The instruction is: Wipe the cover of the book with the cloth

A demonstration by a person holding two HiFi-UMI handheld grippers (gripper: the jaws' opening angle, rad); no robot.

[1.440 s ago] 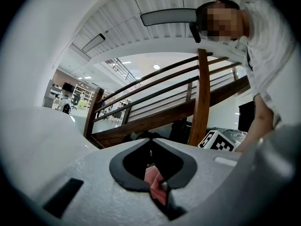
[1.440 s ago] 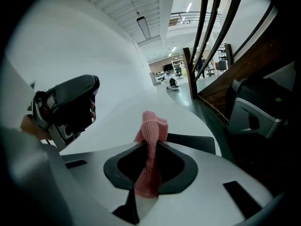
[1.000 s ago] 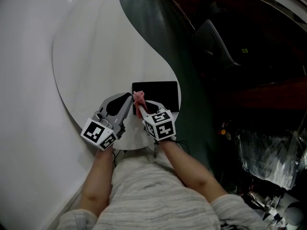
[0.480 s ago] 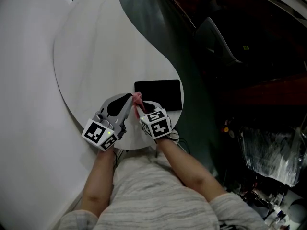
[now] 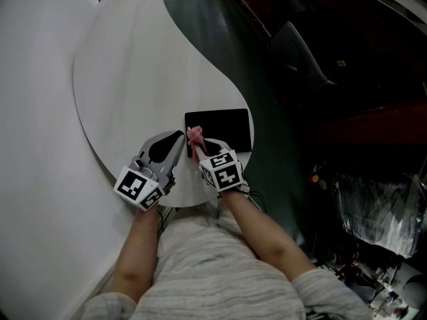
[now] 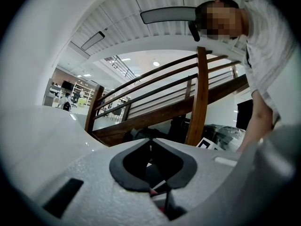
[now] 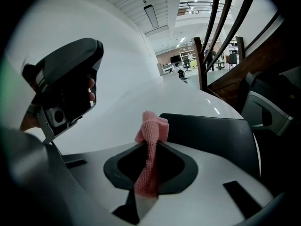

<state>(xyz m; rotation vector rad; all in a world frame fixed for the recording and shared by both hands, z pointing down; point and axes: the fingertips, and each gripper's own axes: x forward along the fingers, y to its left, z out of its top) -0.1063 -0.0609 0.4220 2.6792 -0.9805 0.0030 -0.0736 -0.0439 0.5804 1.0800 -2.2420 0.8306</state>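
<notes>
Pink cloth (image 7: 151,140) is pinched tight between the two jaws of the right gripper (image 7: 150,149). A strip of it runs down the gap between the jaws, and a small bunch pokes out past their tips.

From the head view, the right gripper (image 5: 198,151) points at the near left edge of the black book (image 5: 223,127). The cloth (image 5: 194,137) sits right at that edge. It may be touching the cover, but the view is too dark and small to be sure.

The book lies flat and closed near the right edge of the white round table (image 5: 140,72). In the right gripper view the book (image 7: 211,131) is a dark flat slab just past the cloth.

The left gripper (image 5: 177,139) rests on the table just to the left of the right one, beside the book's near corner. In its own view the left gripper (image 6: 151,141) has its jaws pressed together with nothing held in them. Behind it there is a wooden stair rail (image 6: 202,93) and a person in a pale striped top.

Each gripper has a black and white marker cube (image 5: 223,171) at its back, close to the person's arms
</notes>
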